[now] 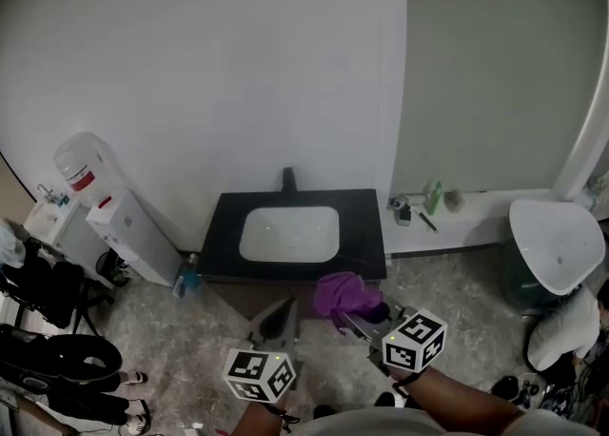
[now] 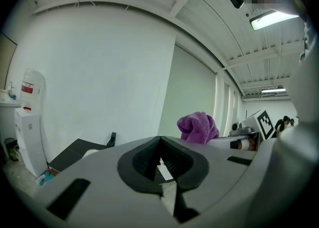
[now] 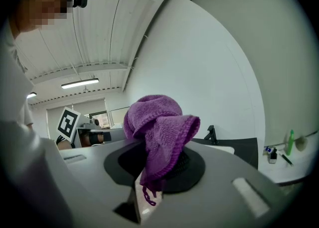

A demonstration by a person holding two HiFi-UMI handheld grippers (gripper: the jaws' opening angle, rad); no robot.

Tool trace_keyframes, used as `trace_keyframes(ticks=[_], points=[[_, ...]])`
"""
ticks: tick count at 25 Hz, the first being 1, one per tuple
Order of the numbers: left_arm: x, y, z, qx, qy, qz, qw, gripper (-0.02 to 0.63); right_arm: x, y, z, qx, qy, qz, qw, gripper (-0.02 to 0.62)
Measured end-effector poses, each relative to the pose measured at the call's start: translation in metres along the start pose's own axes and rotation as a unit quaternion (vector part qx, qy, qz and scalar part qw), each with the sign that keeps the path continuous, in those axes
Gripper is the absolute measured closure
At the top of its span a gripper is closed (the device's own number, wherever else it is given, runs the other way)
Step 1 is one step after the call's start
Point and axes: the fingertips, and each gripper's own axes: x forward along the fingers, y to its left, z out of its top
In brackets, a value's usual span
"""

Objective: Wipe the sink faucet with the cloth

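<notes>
Purple cloth [image 1: 344,293] bunched, clamped in right tongs [image 3: 158,172]; black faucet [image 1: 287,180] upright, well apart.

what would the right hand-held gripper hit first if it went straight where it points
Likely the black counter, near its front right corner, the gripped purple cloth leading; the faucet sits farther back. Height is unclear, so it might pass over.

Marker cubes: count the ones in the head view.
2. One black-and-white marker cube sits bottom centre on the left claw; the other lies to its right, on the right claw holding the purple knitted cloth.
</notes>
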Motion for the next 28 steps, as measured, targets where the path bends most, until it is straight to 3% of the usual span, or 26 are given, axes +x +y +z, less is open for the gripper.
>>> trace_keyframes(ticks=[9,16,22,28], points=[[-0.013,0.036,-0.002,0.010,0.014,-0.035,0.9992,0.600,0.028,0.023,-0.010,0.026,-0.022,-0.024,0.999,0.526],[-0.008,0.068,-0.001,0.005,0.007,-0.038,0.9992,0.600,0.058,0.029,-0.016,0.027,-0.023,-0.023,0.999,0.525],[0.044,0.109,0.004,0.000,0.008,-0.028,0.9996,0.600,0.109,-0.026,-0.004,0.028,-0.017,-0.018,0.999,0.525],[0.157,0.169,0.008,0.002,0.020,-0.004,0.9998,0.600,0.195,-0.135,0.001,0.024,0.003,0.004,1.000,0.525]])
